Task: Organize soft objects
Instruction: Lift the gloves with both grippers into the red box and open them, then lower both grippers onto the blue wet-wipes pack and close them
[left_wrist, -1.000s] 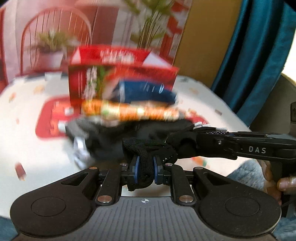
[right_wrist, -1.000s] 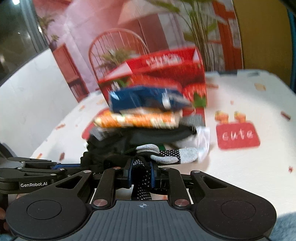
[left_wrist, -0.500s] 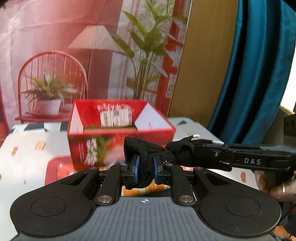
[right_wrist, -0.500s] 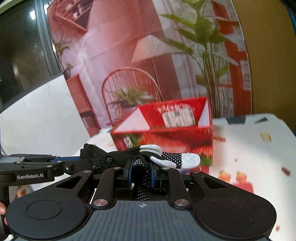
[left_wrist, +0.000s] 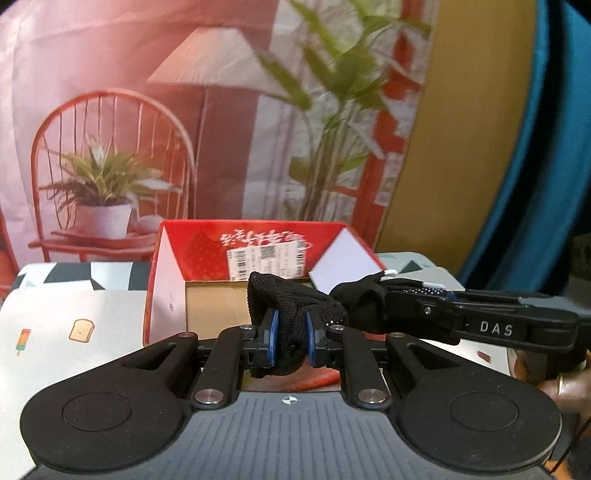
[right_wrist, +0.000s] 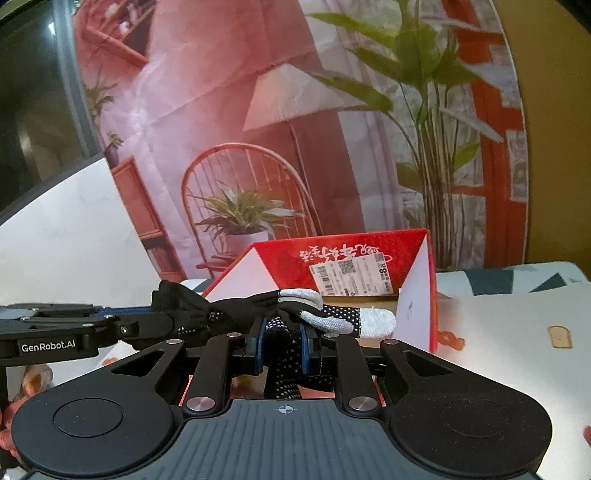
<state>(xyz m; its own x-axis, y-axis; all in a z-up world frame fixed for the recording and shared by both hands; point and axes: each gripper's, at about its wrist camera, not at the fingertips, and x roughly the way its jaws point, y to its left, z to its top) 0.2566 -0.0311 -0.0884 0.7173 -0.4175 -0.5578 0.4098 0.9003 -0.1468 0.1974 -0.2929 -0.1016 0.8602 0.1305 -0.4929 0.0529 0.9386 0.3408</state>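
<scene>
Glove (right_wrist: 332, 315): black knit, white dots, grey fingertips. Box (left_wrist: 207, 258): red outside, white flaps, brown cardboard inside, white barcode label (right_wrist: 351, 277). Tablecloth (left_wrist: 55, 325): white, small toast and popsicle prints. Tool pads (left_wrist: 272, 338): blue.

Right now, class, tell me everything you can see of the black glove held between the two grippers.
The black glove looks knitted, with small white grip dots and grey fingertips. It hangs stretched and bunched in the air, in front of the open red box, touching nothing but the grippers. The left gripper is shut on its plain black cuff end, where the fabric folds into a lump above the blue pads. The right gripper is shut on the dotted part near the fingers, which point to the right.
</scene>
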